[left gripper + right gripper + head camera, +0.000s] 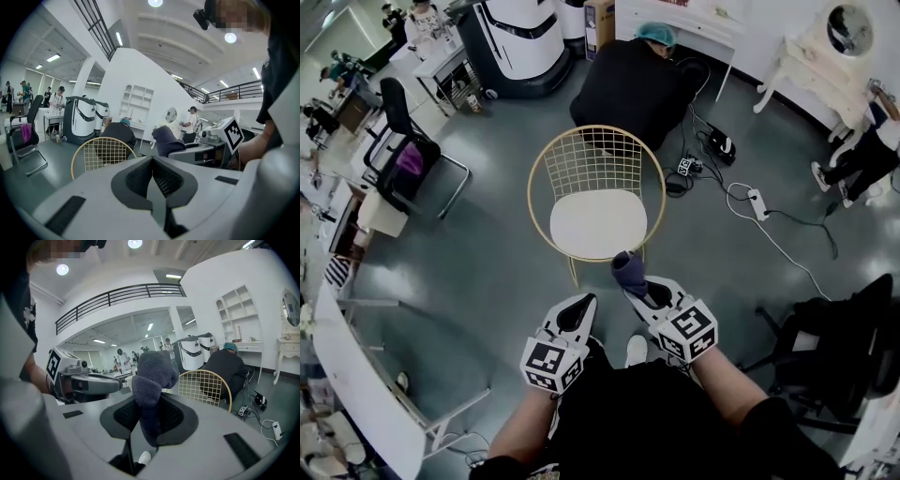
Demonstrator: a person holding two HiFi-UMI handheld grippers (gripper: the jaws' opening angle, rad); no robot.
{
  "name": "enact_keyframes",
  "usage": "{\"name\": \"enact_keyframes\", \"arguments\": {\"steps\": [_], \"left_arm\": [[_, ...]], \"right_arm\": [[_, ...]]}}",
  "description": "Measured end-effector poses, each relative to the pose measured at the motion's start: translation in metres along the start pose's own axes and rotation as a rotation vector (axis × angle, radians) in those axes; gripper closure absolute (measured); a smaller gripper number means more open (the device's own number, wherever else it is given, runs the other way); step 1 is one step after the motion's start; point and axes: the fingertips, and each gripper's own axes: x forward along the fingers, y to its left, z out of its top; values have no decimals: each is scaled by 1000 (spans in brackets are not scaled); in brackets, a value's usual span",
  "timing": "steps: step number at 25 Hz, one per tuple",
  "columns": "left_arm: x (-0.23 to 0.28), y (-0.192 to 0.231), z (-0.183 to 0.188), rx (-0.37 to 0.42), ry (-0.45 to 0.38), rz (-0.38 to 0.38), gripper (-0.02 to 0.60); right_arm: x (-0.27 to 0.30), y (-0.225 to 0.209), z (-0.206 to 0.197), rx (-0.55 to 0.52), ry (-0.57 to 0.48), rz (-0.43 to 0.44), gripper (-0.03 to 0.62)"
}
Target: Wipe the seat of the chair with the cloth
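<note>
- Left gripper: jaws pressed together with nothing between them, near the chair's front edge.
- Seat: white and bare.
- Cloth: dark and bunched, at the seat's front edge.
- Right gripper: jaws clamped on the cloth.

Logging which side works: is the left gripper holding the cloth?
No, the cloth sits clamped in the right gripper; the left gripper holds nothing.

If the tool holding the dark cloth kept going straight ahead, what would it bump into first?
Most likely the chair's white seat: the right gripper, shut on the cloth, points at its front edge. Its height is unclear, so it might pass above to the wire backrest.
</note>
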Motion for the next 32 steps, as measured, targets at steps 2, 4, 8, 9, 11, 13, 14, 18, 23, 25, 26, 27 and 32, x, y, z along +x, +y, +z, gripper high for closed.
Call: {"name": "enact_keyframes", "arguments": {"steps": [2,4,8,9,11,13,14,18,23,25,26,27,32], "left_arm": [[-6,-10,-5,7,6,6,565],[-9,-18,-9,8,8,13,565],[-12,-29,-13,11,0,31,565],[-12,-32,-13,12,-3,36,565],[-11,-38,-12,13,-10,42,565],[-9,-41,-11,14,-13,47,565],[-8,-42,-11,12,-13,49,565],[-1,-44,-13,6,-6,50,565],[11,-41,-8,8,1,41,565],[15,-39,-4,12,1,39,565],[17,-38,-3,14,1,38,565],[18,-38,-2,16,1,38,565],[21,-37,1,21,5,43,565]], "right_arm": [[-8,3,-4,-6,-2,9,493],[-15,6,-6,-14,-4,17,493],[-27,8,-10,-33,-4,36,493],[-29,8,-11,-36,-2,41,493],[-33,6,-14,-35,1,48,493],[-35,4,-14,-33,-1,53,493],[-35,4,-14,-33,-2,57,493],[-36,-2,-13,-34,-5,62,493],[-36,-11,-9,-23,-12,52,493],[-36,-13,-9,-19,-11,50,493],[-35,-15,-9,-16,-12,50,493],[-35,-16,-10,-14,-12,49,493],[-33,-20,-9,-17,-11,54,493]]}}
